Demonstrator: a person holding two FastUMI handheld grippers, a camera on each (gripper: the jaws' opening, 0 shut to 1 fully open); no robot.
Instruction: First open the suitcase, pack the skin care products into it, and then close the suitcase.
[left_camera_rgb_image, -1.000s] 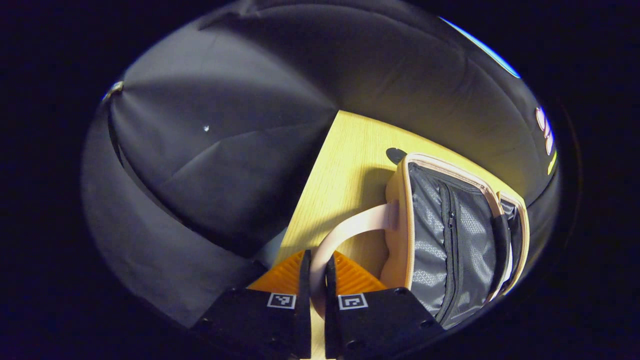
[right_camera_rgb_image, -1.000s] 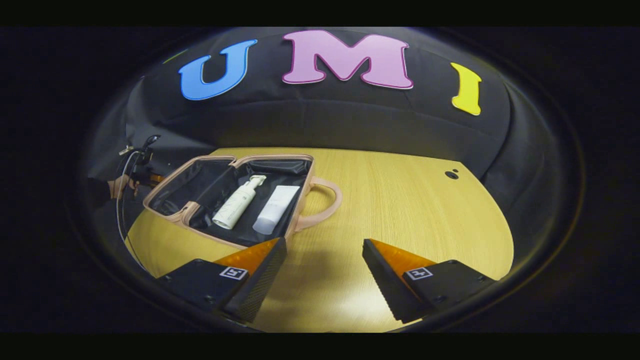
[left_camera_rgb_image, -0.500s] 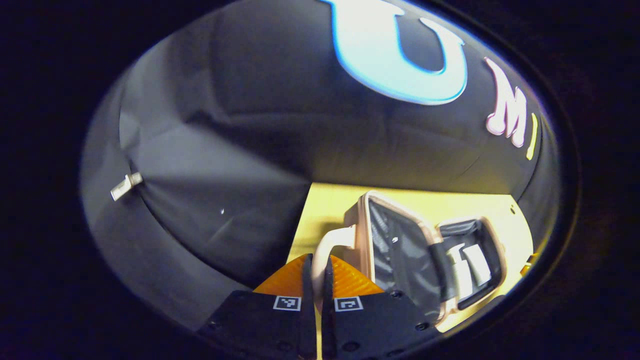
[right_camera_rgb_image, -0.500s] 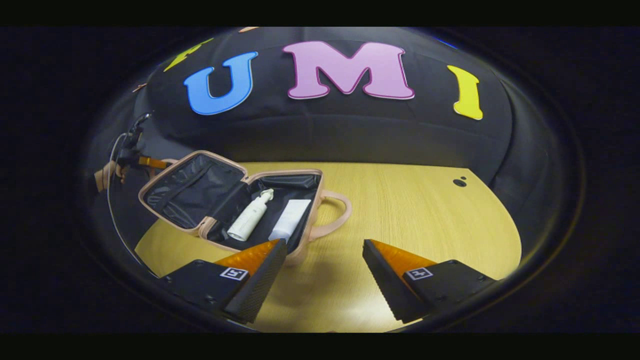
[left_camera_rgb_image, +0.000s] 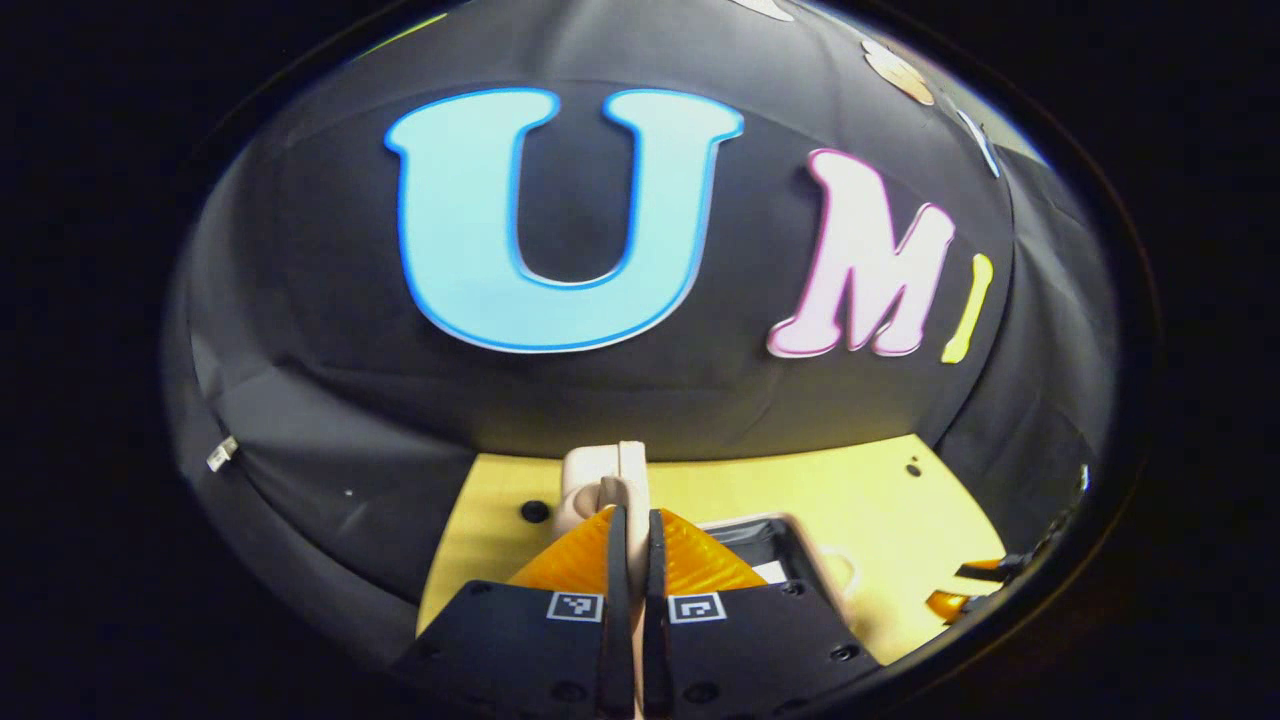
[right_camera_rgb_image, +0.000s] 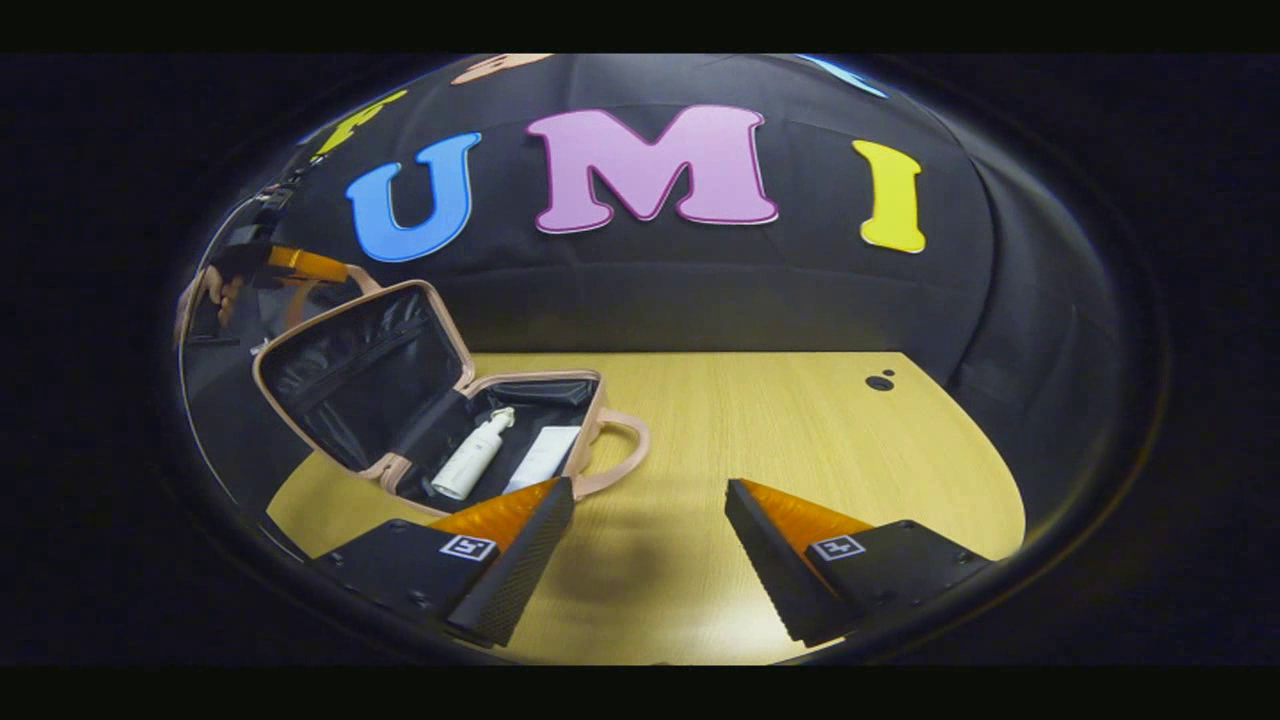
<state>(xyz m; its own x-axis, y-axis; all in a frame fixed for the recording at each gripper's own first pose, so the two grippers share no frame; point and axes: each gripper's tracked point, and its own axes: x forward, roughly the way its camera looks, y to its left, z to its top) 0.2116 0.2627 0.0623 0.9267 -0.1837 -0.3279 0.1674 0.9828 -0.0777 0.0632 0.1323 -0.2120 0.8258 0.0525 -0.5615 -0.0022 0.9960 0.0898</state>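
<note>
Left gripper (left_camera_rgb_image: 632, 530) pinched tight on the lid's pink handle (left_camera_rgb_image: 603, 478), suitcase (right_camera_rgb_image: 420, 400) half shut on the table (right_camera_rgb_image: 780, 430) with pump bottle (right_camera_rgb_image: 472, 455) and tube (right_camera_rgb_image: 540, 458) inside, right gripper (right_camera_rgb_image: 648, 545) wide and empty, and a slipping strap could drop that lid

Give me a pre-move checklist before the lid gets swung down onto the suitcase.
1. Left gripper shut on the lid handle: ok.
2. Pump bottle inside the base: ok.
3. Tube inside the base: ok.
4. Nothing over the base rim: cannot tell, near edge hidden.
5. Right gripper open, off the suitcase: ok.
6. Lid closed: not ok, raised.
</note>
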